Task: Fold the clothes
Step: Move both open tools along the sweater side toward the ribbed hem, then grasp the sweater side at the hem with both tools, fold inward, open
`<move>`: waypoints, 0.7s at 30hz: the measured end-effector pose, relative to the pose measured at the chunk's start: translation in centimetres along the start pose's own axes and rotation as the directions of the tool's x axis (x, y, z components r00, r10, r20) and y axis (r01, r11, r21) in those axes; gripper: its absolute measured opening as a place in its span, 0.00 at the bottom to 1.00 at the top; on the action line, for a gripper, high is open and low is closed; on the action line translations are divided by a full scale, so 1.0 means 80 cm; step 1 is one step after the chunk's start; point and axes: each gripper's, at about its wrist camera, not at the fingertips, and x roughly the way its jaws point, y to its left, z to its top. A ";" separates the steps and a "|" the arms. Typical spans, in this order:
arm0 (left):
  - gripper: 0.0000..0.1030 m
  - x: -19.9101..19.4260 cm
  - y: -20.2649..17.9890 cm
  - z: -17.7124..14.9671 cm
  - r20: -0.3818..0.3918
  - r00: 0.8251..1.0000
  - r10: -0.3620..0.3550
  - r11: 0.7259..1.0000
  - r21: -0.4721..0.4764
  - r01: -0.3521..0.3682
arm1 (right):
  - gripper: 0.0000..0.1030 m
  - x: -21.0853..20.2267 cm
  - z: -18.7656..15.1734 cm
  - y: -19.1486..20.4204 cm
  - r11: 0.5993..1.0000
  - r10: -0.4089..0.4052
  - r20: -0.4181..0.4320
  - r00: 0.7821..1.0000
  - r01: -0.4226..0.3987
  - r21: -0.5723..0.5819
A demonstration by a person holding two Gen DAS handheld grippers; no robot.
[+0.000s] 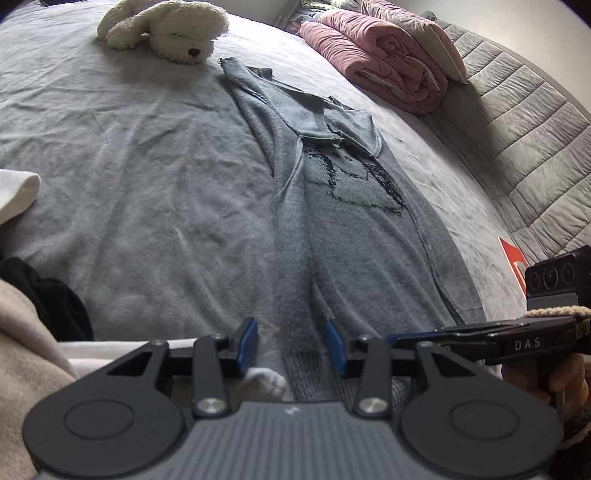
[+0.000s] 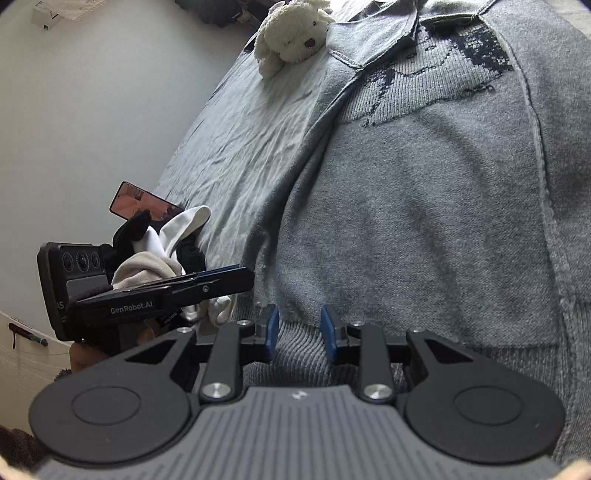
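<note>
A grey knit sweater (image 1: 354,229) with a dark pattern lies lengthwise on the bed, its sides and sleeves folded inward. In the right wrist view the sweater (image 2: 424,184) fills most of the frame. My left gripper (image 1: 291,345) is open at the near left corner of the ribbed hem (image 1: 314,376), blue pads apart over the sheet and the sweater's edge. My right gripper (image 2: 300,330) is open too, its pads straddling the ribbed hem (image 2: 299,354) without pinching it. Each gripper shows side-on in the other's view: the right gripper (image 1: 402,336) and the left gripper (image 2: 243,277).
The bed has a wrinkled grey sheet (image 1: 129,184). A white plush dog (image 1: 166,29) lies at the far end, beside a folded pink quilt (image 1: 380,62) and a grey quilted headboard (image 1: 517,147). A pile of clothes (image 2: 162,251) and a phone (image 2: 144,205) sit at the bed's left edge.
</note>
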 end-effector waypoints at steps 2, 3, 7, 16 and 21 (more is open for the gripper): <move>0.40 0.000 -0.004 -0.002 -0.022 1.000 -0.009 1.000 0.012 0.009 | 0.29 0.000 0.001 0.001 1.000 0.001 -0.008 1.000 -0.001 -0.004; 0.40 0.001 -0.006 -0.004 -0.033 0.999 -0.013 1.000 0.019 0.014 | 0.29 0.001 0.001 0.001 1.000 0.003 -0.012 1.000 -0.003 -0.004; 0.38 0.004 -0.019 -0.008 -0.079 0.997 -0.018 0.998 0.065 0.023 | 0.29 0.003 0.000 0.002 1.000 0.006 -0.032 0.999 -0.007 -0.014; 0.06 -0.016 -0.042 -0.015 -0.070 0.992 -0.106 0.984 0.136 0.115 | 0.28 0.009 -0.001 -0.001 1.000 0.015 -0.052 0.999 -0.016 -0.018; 0.06 -0.029 -0.065 -0.012 -0.040 0.979 -0.200 0.960 0.194 0.204 | 0.28 0.017 -0.005 -0.002 0.998 0.058 -0.077 0.995 -0.056 0.021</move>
